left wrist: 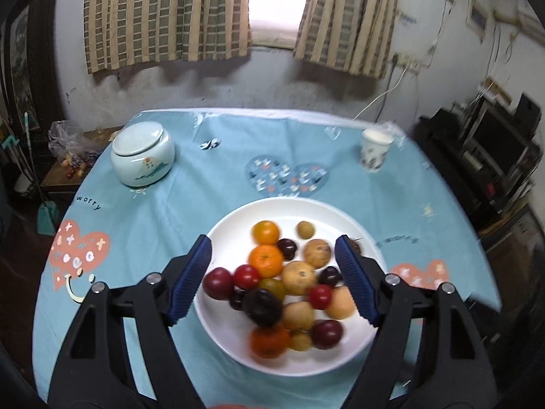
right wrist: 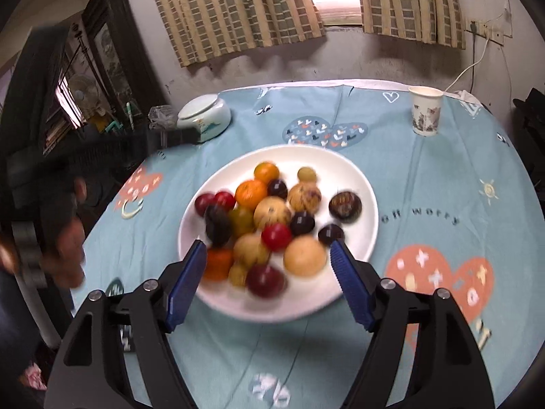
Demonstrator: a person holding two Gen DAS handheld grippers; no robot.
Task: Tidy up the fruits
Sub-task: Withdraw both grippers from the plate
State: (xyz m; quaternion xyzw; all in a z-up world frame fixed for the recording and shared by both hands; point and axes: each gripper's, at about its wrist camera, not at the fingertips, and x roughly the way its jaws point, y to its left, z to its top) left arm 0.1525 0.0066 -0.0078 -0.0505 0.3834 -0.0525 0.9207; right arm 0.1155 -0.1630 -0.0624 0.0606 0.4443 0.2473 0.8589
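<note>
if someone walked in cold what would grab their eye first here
The round white plate mid-table, heaped with orange, red, dark purple and tan fruit. Both open claws, left and right, hang over its near side. Behind stand a pale lidded ceramic jar far left and a printed paper cup far right.

i see a white plate (left wrist: 218,334) flat on the table, with mixed fruits (left wrist: 282,286) heaped loosely inside it. two oranges (left wrist: 265,260) lie toward the far side, a third at the near edge. among them sit tan round fruits (left wrist: 299,277), red ones (left wrist: 246,276) and dark purple plums (left wrist: 262,307), mostly touching. from the right wrist view one dark spiky fruit (right wrist: 344,205) lies apart near the plate's right rim. the nearest fruits are blurred.
</note>
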